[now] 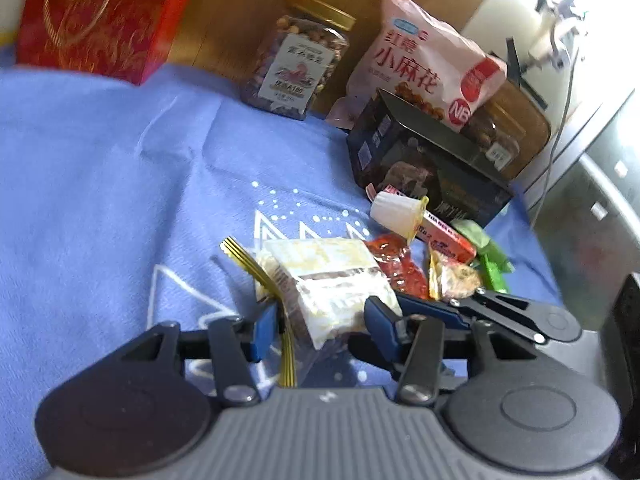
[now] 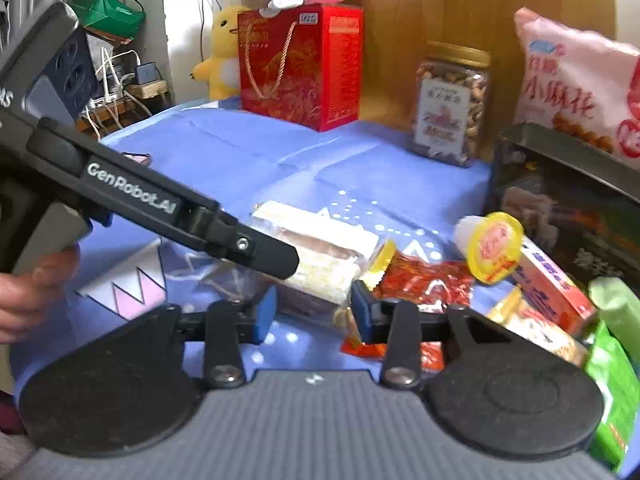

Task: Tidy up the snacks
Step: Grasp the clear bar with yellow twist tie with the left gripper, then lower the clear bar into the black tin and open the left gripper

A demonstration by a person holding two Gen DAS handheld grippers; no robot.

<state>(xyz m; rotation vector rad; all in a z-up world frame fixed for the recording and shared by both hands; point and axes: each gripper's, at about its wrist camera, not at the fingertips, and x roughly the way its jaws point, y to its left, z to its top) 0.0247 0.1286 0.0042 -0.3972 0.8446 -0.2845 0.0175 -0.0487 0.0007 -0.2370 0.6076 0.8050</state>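
A pile of small snacks lies on the blue cloth [image 1: 100, 168]: a clear pack of pale cake [image 1: 328, 280], a red packet [image 1: 396, 264], a jelly cup [image 1: 396, 210], a pink-red small box [image 1: 448, 238] and green wrappers [image 1: 494, 260]. My left gripper [image 1: 320, 330] has its blue pads on either side of the cake pack's near end, jaws partly open. My right gripper [image 2: 314, 314] is open with its right pad by the red packet [image 2: 428, 284], the cake pack [image 2: 320, 256] between the jaws. The left gripper's finger [image 2: 256, 248] crosses the right wrist view.
At the back stand a red gift bag [image 1: 100, 16], a nut jar [image 1: 296, 64], a pink snack bag [image 1: 424, 60] and a dark open box [image 1: 424, 160]. Plush toys [image 2: 224, 48] and cables [image 2: 116, 92] are beyond the table's left edge.
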